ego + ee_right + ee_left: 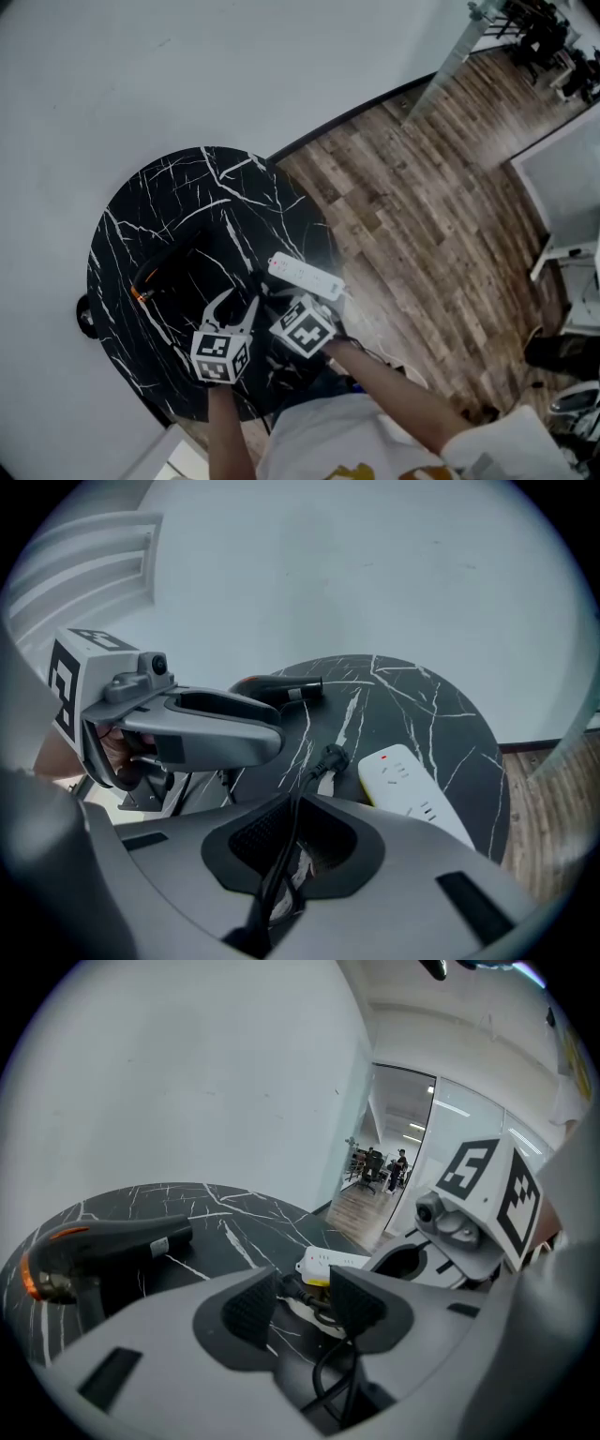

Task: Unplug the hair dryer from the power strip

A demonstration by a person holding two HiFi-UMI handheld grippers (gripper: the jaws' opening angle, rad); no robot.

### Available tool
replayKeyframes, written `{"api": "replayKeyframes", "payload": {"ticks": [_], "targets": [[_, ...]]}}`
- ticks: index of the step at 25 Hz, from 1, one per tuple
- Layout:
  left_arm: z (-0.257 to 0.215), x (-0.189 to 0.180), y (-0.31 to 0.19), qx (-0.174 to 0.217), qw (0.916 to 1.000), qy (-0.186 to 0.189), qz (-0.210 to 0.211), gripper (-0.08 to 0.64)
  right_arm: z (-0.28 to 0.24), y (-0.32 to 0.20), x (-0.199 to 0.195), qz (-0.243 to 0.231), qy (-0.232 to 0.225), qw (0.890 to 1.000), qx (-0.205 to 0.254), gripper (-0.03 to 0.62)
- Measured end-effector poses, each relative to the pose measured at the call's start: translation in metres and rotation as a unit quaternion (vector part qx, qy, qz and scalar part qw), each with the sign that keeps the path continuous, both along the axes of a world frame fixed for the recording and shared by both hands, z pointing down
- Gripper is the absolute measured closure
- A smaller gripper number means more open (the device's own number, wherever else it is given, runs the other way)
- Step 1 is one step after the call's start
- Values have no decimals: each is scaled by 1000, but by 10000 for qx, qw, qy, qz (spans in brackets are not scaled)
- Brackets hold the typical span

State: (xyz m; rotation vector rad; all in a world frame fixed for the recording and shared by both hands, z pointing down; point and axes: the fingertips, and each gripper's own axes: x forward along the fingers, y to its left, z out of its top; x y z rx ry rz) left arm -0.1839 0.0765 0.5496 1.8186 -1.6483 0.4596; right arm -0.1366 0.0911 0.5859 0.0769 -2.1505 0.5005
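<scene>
Pinching the cord in our right gripper, left gripper agape, we judge the plug free of the power strip; next, release.

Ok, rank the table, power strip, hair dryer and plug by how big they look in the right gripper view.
1. table
2. power strip
3. hair dryer: it lies farther off and is partly hidden, so its place against the power strip is unsure
4. plug
</scene>
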Motion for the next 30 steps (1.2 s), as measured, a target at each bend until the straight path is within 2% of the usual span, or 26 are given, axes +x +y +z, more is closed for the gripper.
{"api": "replayKeyframes", "payload": {"ticks": [6,9,12,14,30], "targets": [[2,-7,5,10,9999,-48,-122,387,7,16,-2,-431,145,9987,212,560],[4,-8,6,-6,9999,-29,-167,387,10,19,-1,-566,175,9981,176,510],[7,-10,6,-25,9998,4,-191,387,13,17,0,-527,200,9983,142,456],[8,-11,6,-34,9998,27,-204,387,11,15,0,-480,166,9986,161,444],[8,-14,15,-17,9995,59,-313,387,-6,10,-2,-273,-237,9993,94,419]]}}
